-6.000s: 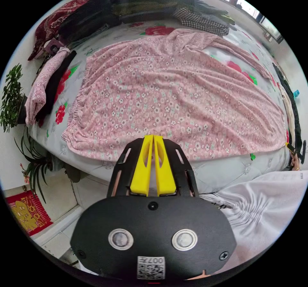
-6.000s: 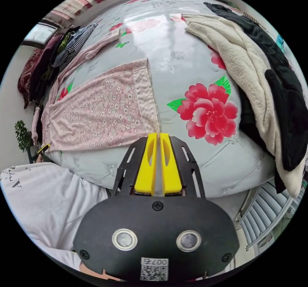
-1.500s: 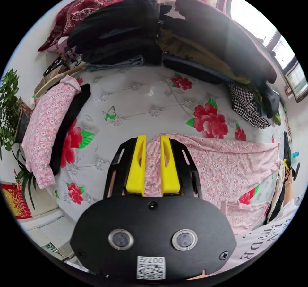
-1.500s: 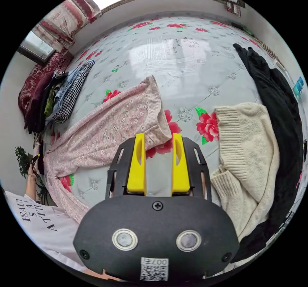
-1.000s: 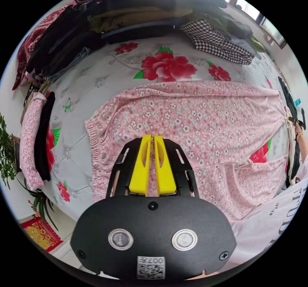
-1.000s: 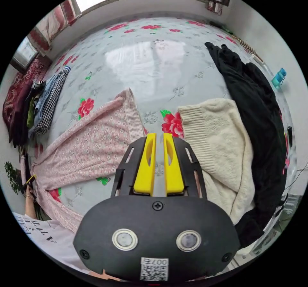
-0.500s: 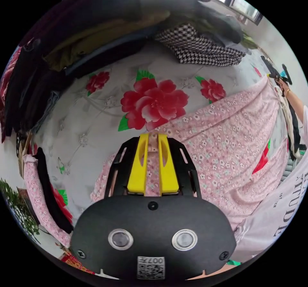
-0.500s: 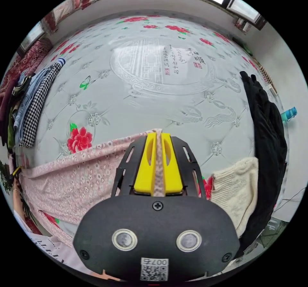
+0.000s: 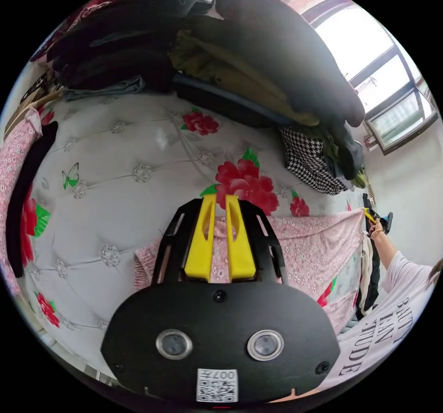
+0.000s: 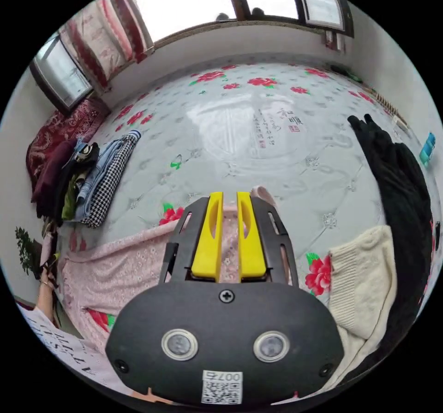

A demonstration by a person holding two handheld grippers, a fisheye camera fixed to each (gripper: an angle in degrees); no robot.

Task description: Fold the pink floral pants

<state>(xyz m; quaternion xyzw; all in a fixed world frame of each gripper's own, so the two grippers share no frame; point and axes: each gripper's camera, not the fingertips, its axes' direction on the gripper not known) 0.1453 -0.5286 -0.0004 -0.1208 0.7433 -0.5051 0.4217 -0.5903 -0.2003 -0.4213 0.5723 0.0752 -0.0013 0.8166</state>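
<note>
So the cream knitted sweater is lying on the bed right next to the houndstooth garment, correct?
Not quite. In the right gripper view the cream knitted sweater lies on the bed beside the black garment; the houndstooth garment is far across the bed.

We count one pair of pink floral pants (image 9: 318,247) spread on one bed (image 9: 115,155), and two grippers: the left gripper (image 9: 220,198) and the right gripper (image 10: 230,195), each with two yellow jaws. In the right gripper view we count one cream sweater (image 10: 364,279), one black garment (image 10: 406,187) beside it, one houndstooth garment (image 10: 108,178) in one pile at the bed's far side, one potted plant (image 10: 27,247) and one blue bottle (image 10: 428,148). In the left gripper view we count one pink floral roll (image 9: 11,155) with one black piece (image 9: 27,191) lying against it.
</note>
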